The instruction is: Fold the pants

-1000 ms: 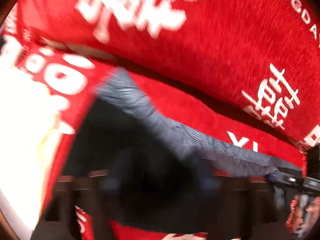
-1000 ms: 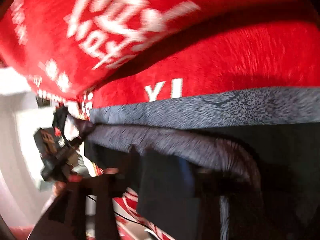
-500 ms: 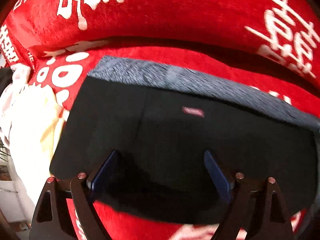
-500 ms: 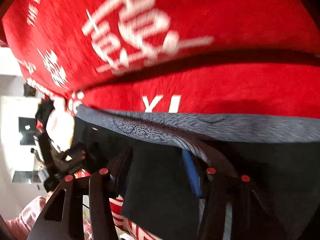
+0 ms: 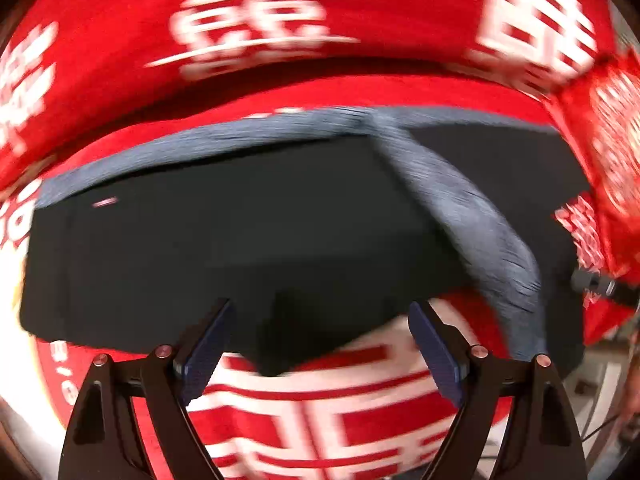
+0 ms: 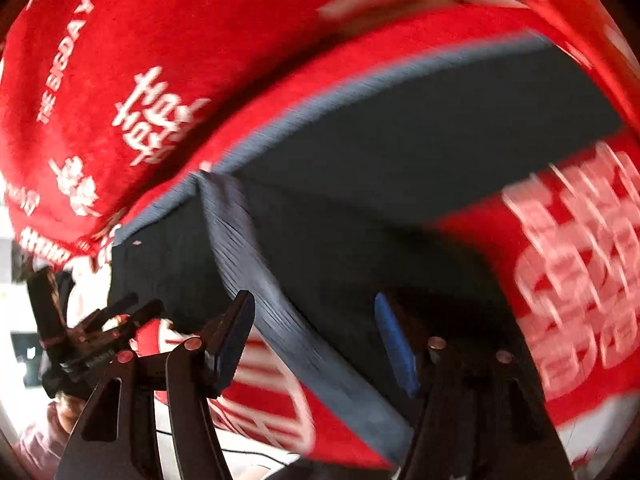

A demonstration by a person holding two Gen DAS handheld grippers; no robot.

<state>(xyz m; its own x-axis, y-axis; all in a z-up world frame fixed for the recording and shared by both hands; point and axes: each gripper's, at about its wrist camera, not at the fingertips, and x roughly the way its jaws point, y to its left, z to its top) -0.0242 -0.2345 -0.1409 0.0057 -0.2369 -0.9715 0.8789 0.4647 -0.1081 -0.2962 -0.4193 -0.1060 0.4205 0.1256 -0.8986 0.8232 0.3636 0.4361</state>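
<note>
The black pants (image 5: 248,248) with a grey waistband (image 5: 472,216) lie folded flat on a red blanket with white characters (image 5: 320,412). My left gripper (image 5: 320,344) is open just in front of the pants' near edge, holding nothing. In the right wrist view the same pants (image 6: 420,152) spread away, with the grey band (image 6: 280,304) running between my fingers. My right gripper (image 6: 316,340) is open over the band and the near corner. The left gripper also shows at the left edge of the right wrist view (image 6: 100,332).
A red pillow or rolled blanket with white lettering (image 6: 120,80) lies behind the pants. It also shows in the left wrist view (image 5: 280,20). A bright white area (image 6: 12,300) lies beyond the bed's left edge.
Both grippers have opened and let go of the pants, which now lie flat. Both have drawn back toward the near edge; the views are blurred by motion.
</note>
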